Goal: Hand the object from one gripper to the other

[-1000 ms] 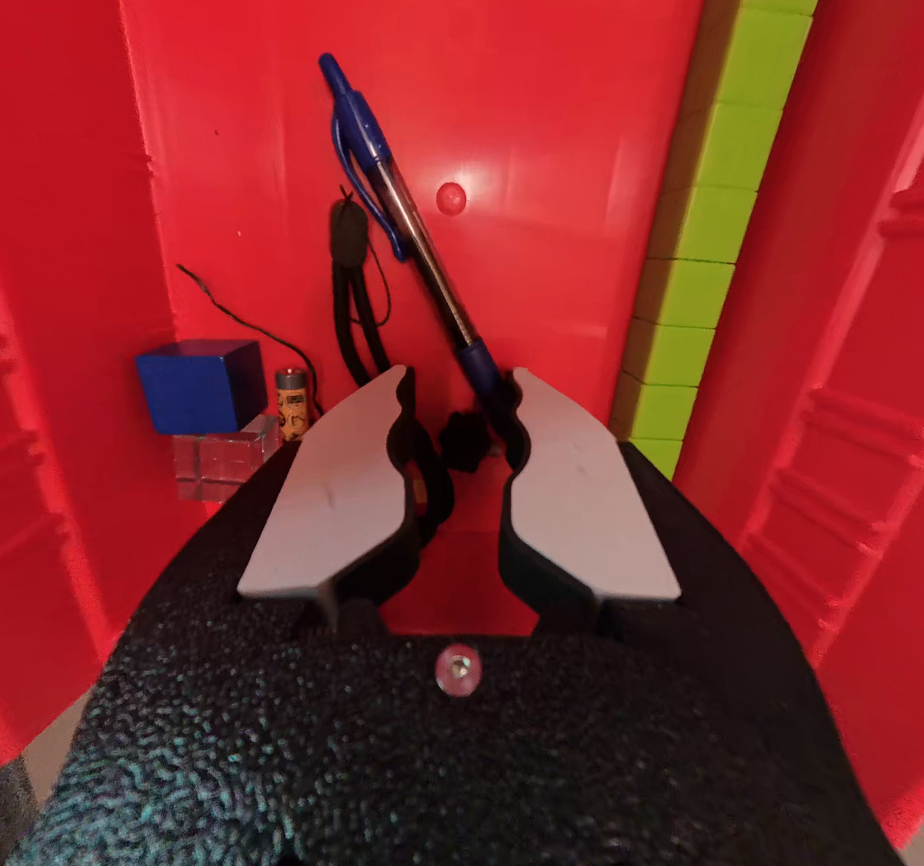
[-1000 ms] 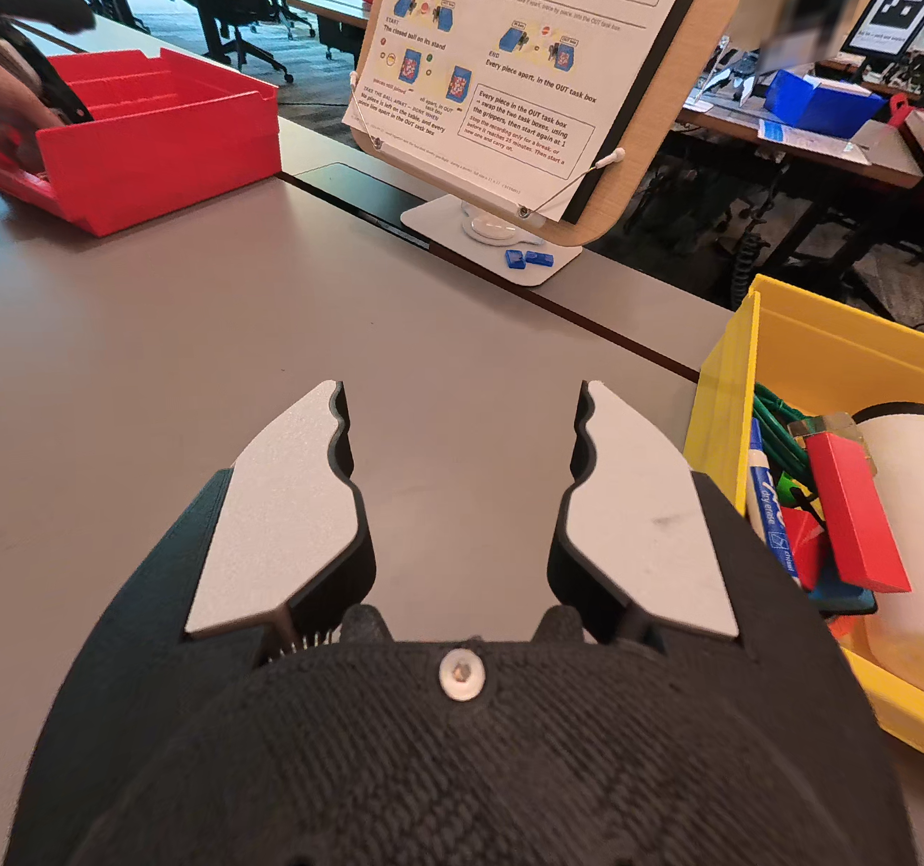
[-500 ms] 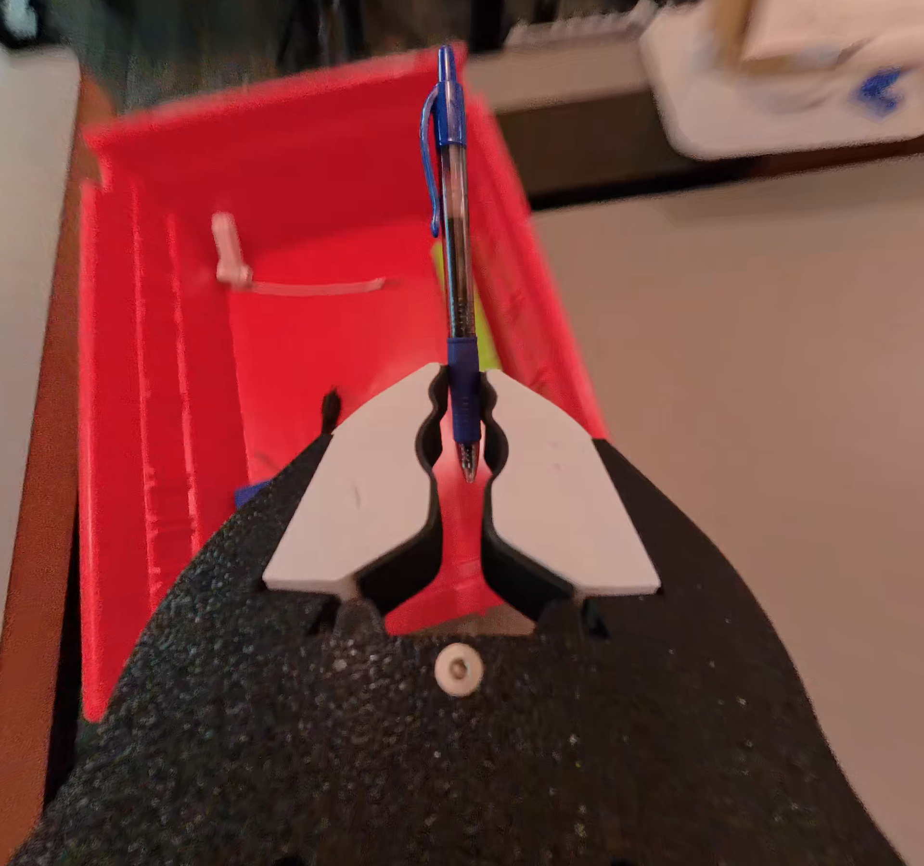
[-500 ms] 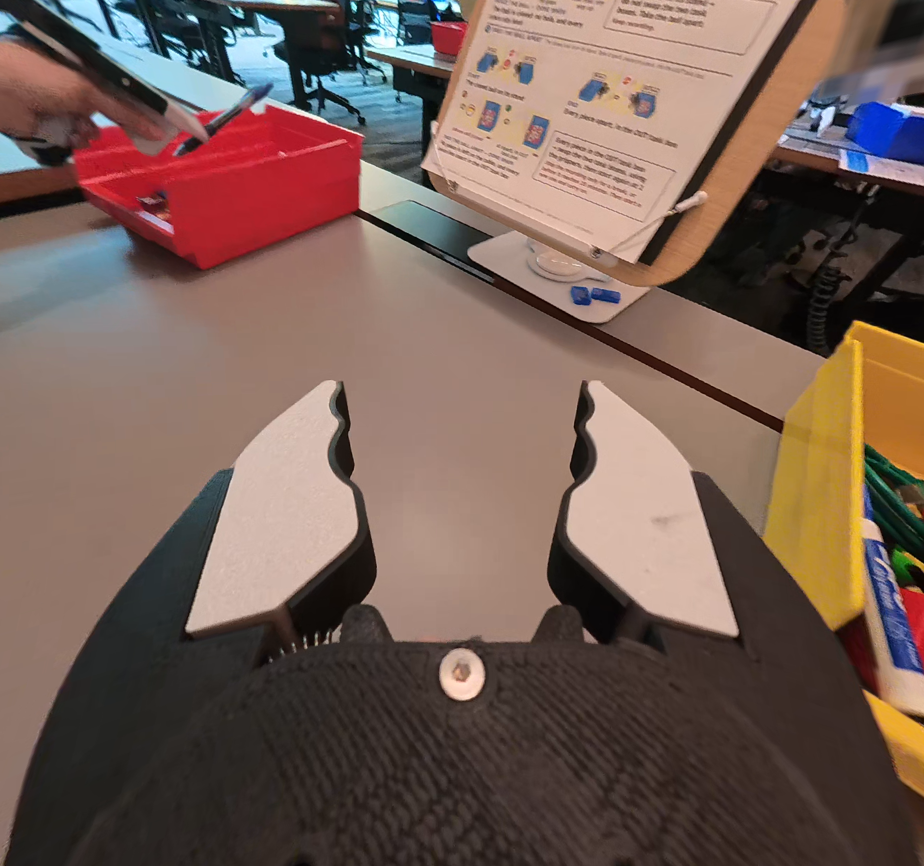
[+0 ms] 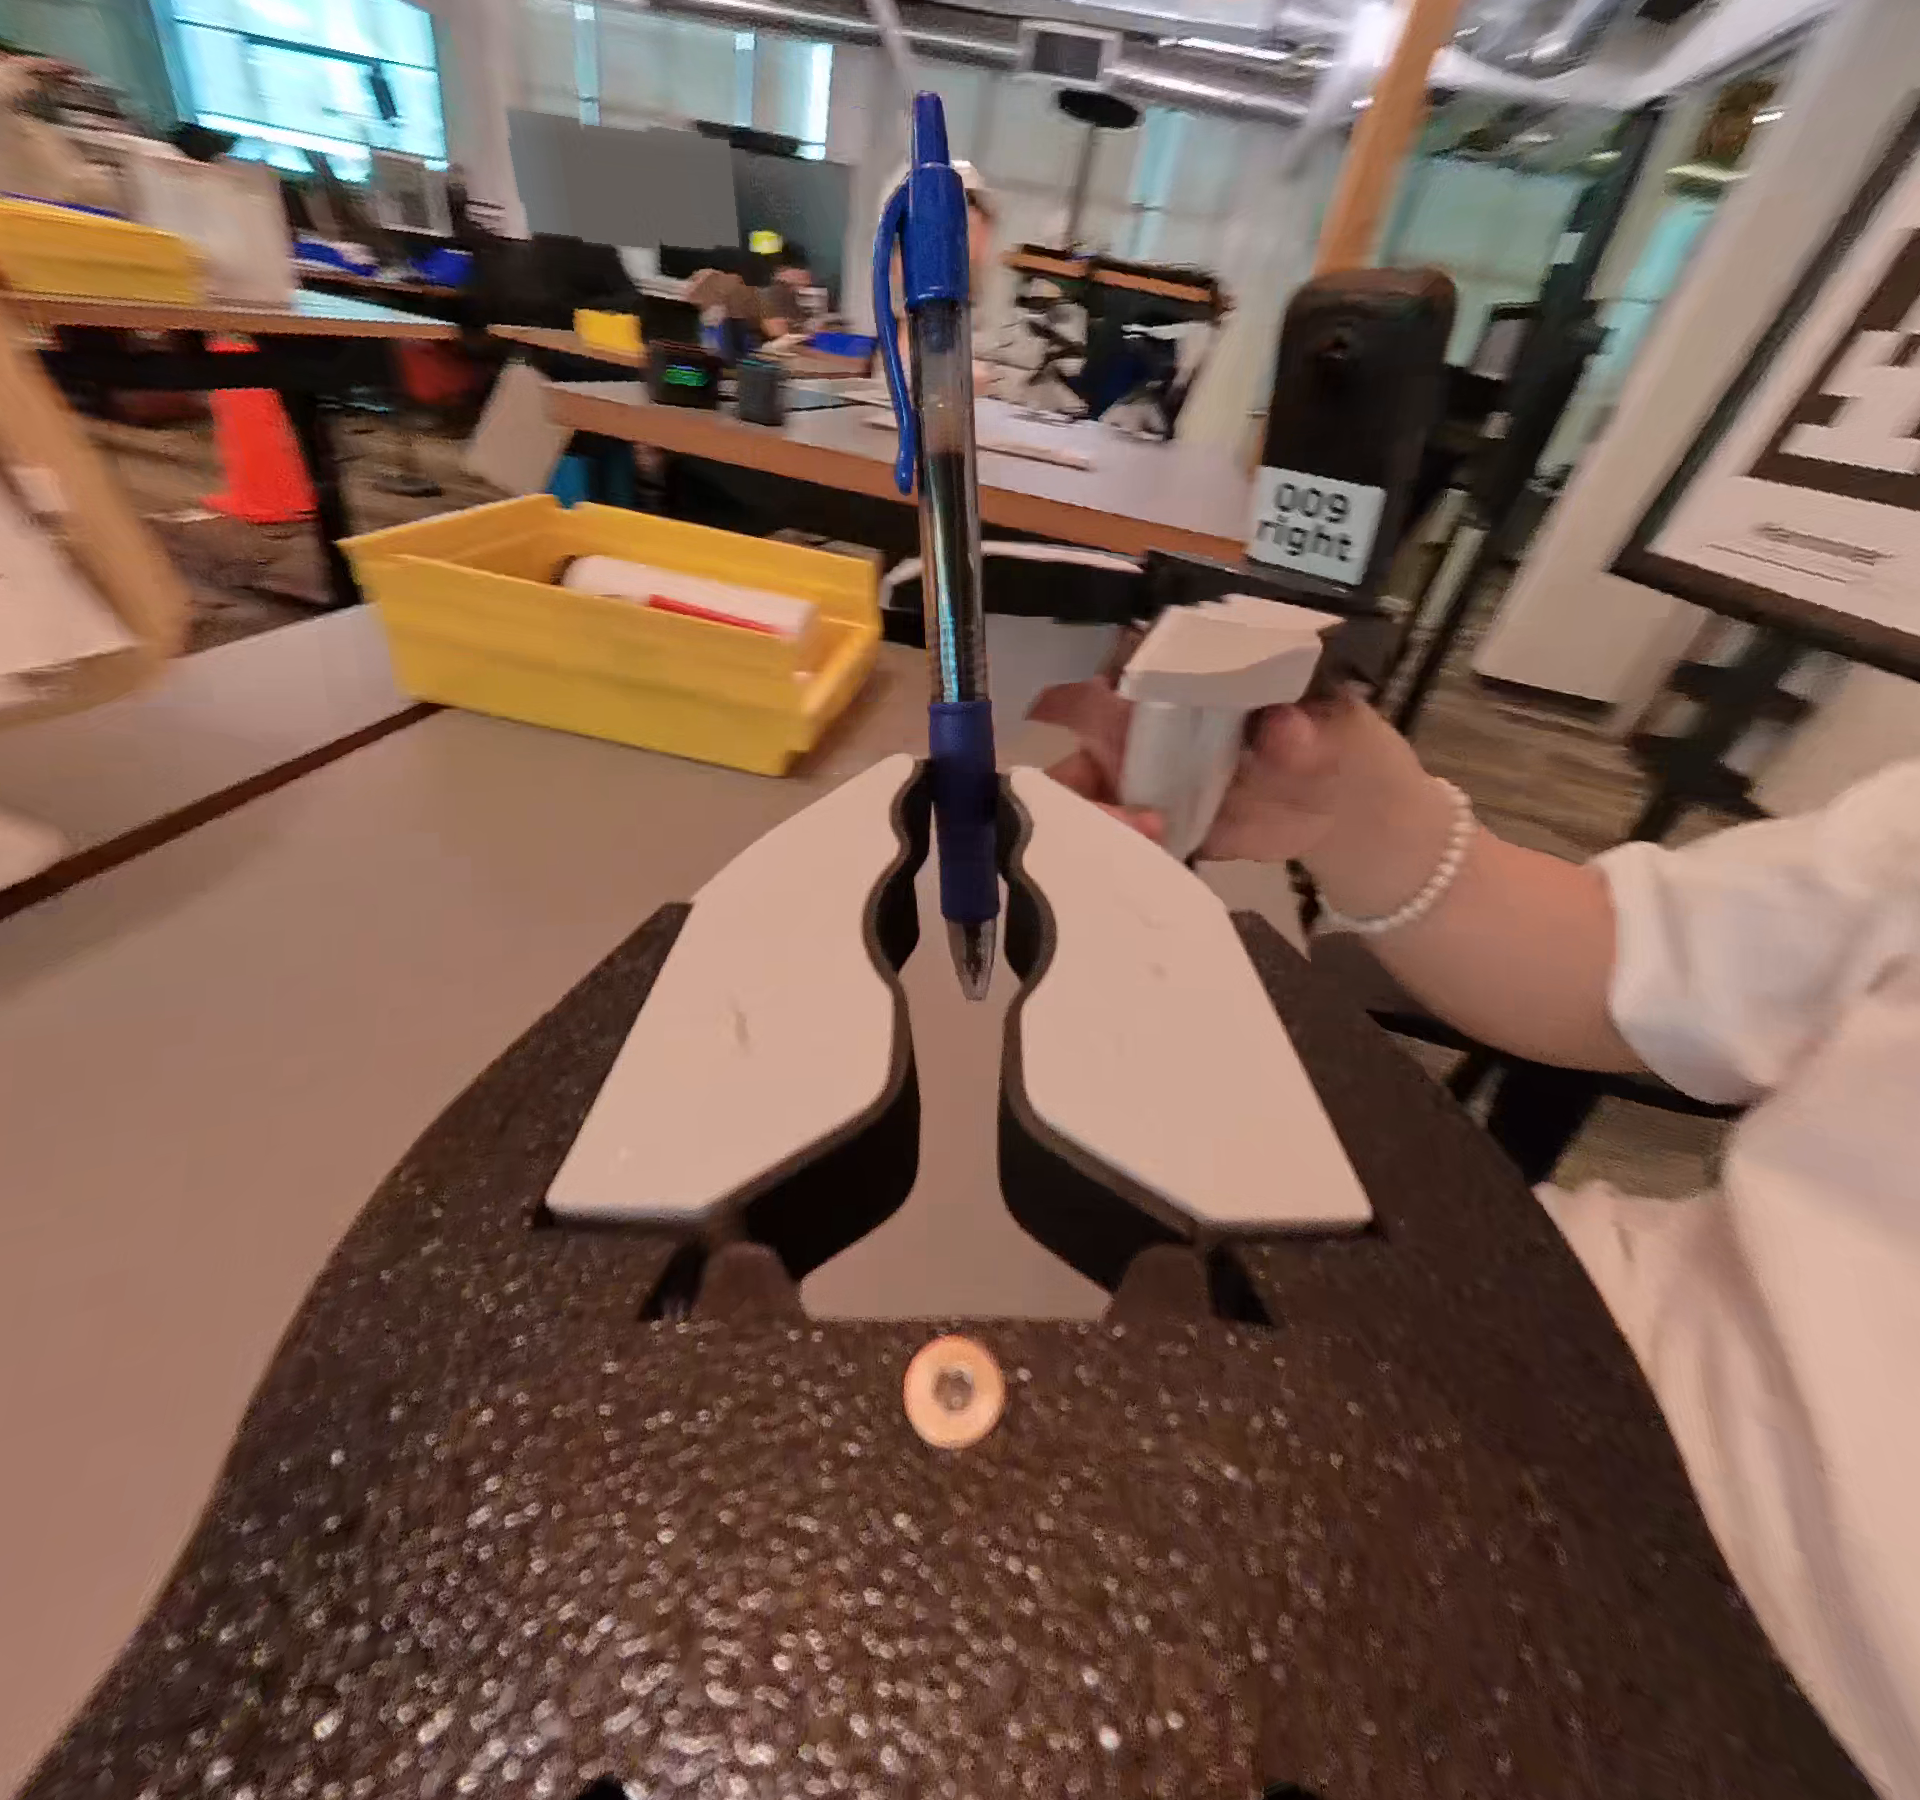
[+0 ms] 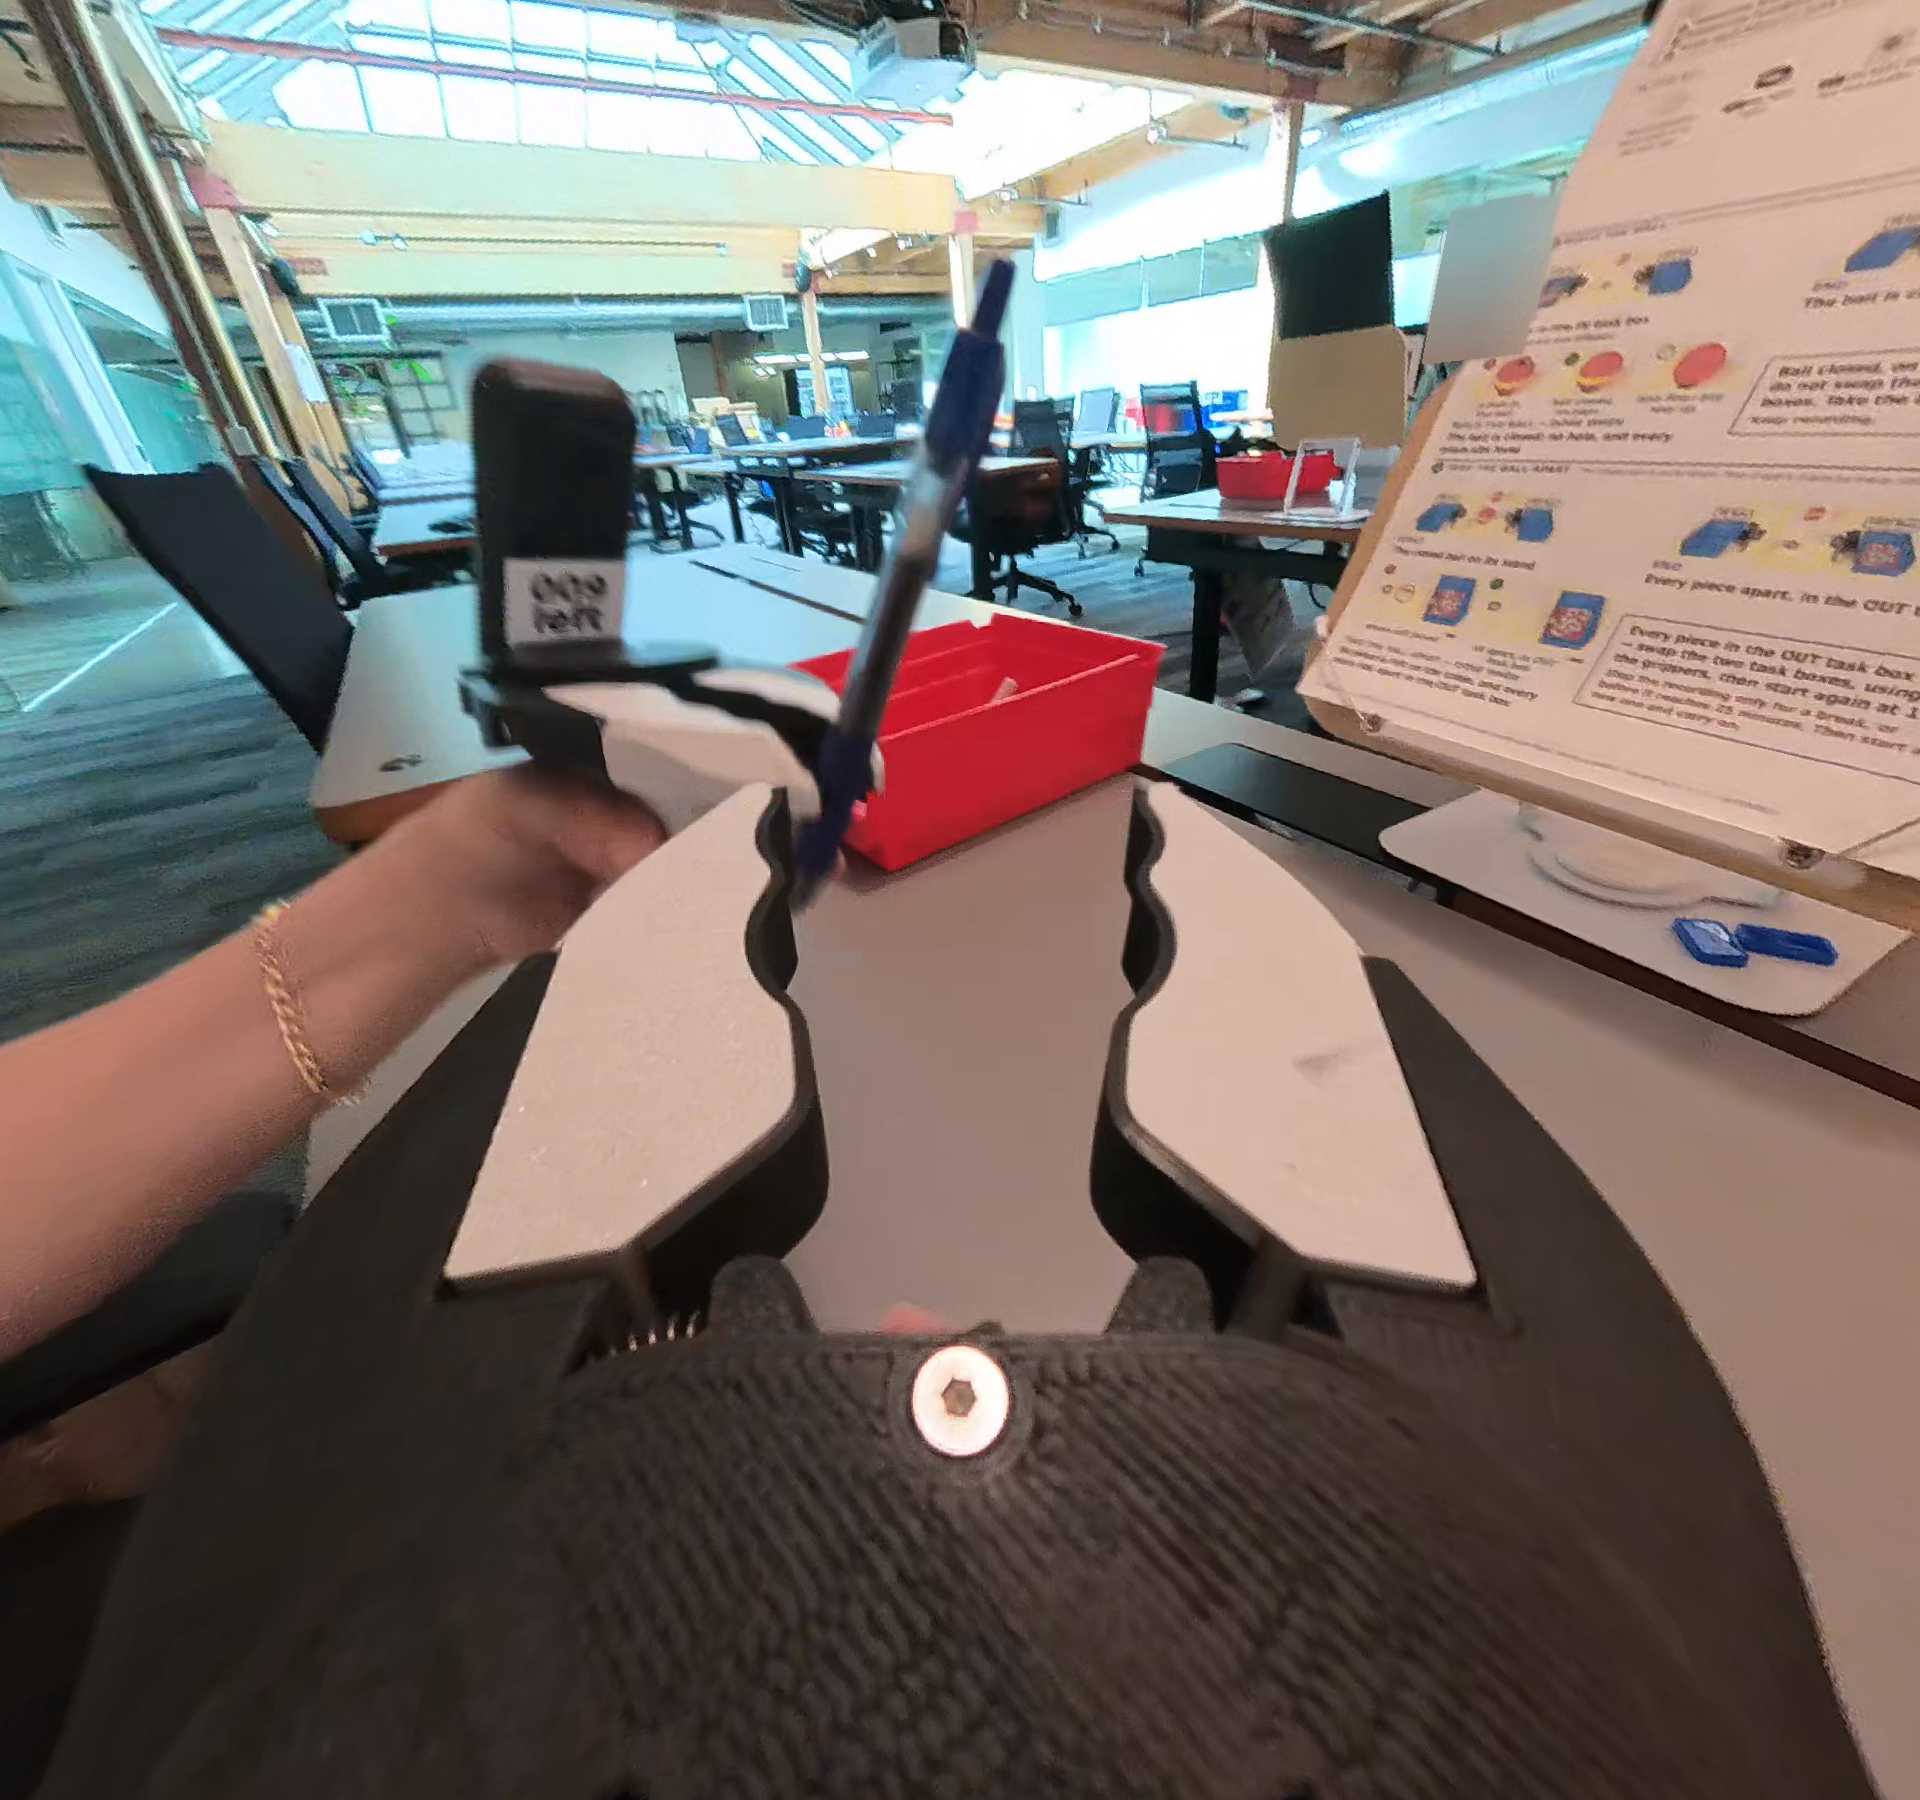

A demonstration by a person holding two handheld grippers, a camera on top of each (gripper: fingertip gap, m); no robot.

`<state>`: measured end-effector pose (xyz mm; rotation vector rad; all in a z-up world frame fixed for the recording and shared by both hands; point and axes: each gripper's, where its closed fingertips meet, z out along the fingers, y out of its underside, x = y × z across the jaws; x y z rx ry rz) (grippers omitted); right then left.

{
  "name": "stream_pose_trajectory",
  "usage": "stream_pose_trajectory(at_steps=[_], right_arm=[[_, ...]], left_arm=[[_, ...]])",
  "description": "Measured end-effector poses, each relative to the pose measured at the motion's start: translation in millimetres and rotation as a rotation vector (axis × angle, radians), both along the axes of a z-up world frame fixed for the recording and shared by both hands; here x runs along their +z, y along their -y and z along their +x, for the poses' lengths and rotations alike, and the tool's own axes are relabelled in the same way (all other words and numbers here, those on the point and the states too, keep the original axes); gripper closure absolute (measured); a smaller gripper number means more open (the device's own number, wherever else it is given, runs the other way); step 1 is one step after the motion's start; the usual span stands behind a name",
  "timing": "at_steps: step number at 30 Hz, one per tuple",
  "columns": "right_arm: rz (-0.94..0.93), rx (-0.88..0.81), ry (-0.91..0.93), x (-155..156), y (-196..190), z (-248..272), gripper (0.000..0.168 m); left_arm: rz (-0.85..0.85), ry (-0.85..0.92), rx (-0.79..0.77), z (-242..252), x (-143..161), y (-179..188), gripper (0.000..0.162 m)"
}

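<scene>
— Above the grey desk (image 5: 260,919), centre frame: what has the left tool (image 5: 964,794) got?

— It is clamped on a blue retractable pen with a clear barrel (image 5: 945,545), pinching the dark rubber grip between its white fingers (image 5: 769,1002). The pen stands upright in the left wrist view, clip end high, writing tip pointing down into the gap behind the fingertips.

— And the right tool?

— Spread wide, gripping nothing. In its own view the right tool (image 6: 951,805) frames bare desk (image 6: 956,1075), and the pen (image 6: 914,545) leans in the upper middle of the frame, its tip just beyond the right tool's left fingertip. Whether they touch cannot be told.

— Where are the two tools relative to each other?

— Near, facing. The left tool (image 6: 821,742), gripped by a hand (image 6: 499,867) with a gold chain bracelet, sits at centre left of the right wrist view. The right tool (image 5: 1226,649) shows at centre right of the left wrist view, held by a hand (image 5: 1309,774) with a pearl bracelet.

— Background?

— A yellow plastic bin (image 5: 623,628) at left of the left view; a red plastic bin (image 6: 997,732) and a printed instruction board on a wooden stand (image 6: 1662,503) in the right view.
</scene>
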<state>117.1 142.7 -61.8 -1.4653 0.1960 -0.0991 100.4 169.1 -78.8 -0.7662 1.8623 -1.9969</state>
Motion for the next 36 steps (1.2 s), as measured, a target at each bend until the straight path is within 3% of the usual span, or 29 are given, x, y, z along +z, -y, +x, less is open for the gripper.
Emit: stream_pose_trajectory(at_steps=[4, 9, 14, 16, 17, 19, 23, 27, 32, 36], right_arm=[[0.039, 0.048, -0.016, 3.5, 9.2, -16.4, 0.129], [-0.054, 0.164, 0.032, -12.1, 6.3, -38.9, 0.156], [-0.117, 0.148, 0.041, -18.4, 0.5, -33.7, 0.159], [-0.189, 0.020, 0.078, -23.7, 4.8, -15.2, 0.159], [-0.230, -0.058, 0.099, -27.3, 8.8, -4.8, 0.159], [-0.333, -0.181, 0.180, -37.7, 14.7, 9.9, 0.158], [-0.464, -0.332, 0.346, -55.1, 14.3, 18.4, 0.158], [-0.511, -0.408, 0.472, -58.4, 7.3, 14.2, 0.158], [-0.527, -0.409, 0.506, -57.6, 2.8, 8.5, 0.158], [-0.497, -0.319, 0.481, -61.5, -1.2, 1.2, 0.158]], left_arm=[[-0.033, 0.031, -0.165, -17.5, -11.1, 41.2, 0.151], [0.000, 0.025, -0.222, -24.2, -19.5, 55.1, 0.151], [0.036, 0.050, -0.121, -16.2, -25.9, 45.4, 0.149], [0.107, 0.051, -0.010, -7.4, -30.2, 33.5, 0.129], [0.149, 0.056, 0.045, -4.2, -30.2, 26.8, 0.125], [0.184, 0.093, 0.156, -0.1, -18.9, 16.3, 0.128], [0.068, 0.098, 0.296, -1.0, 13.1, 19.4, 0.133], [0.150, 0.046, 0.381, 3.4, 3.1, 27.4, 0.133], [0.097, 0.025, 0.355, 3.0, 1.8, 34.6, 0.149], [0.112, 0.035, 0.303, 2.1, -1.1, 28.6, 0.151]])
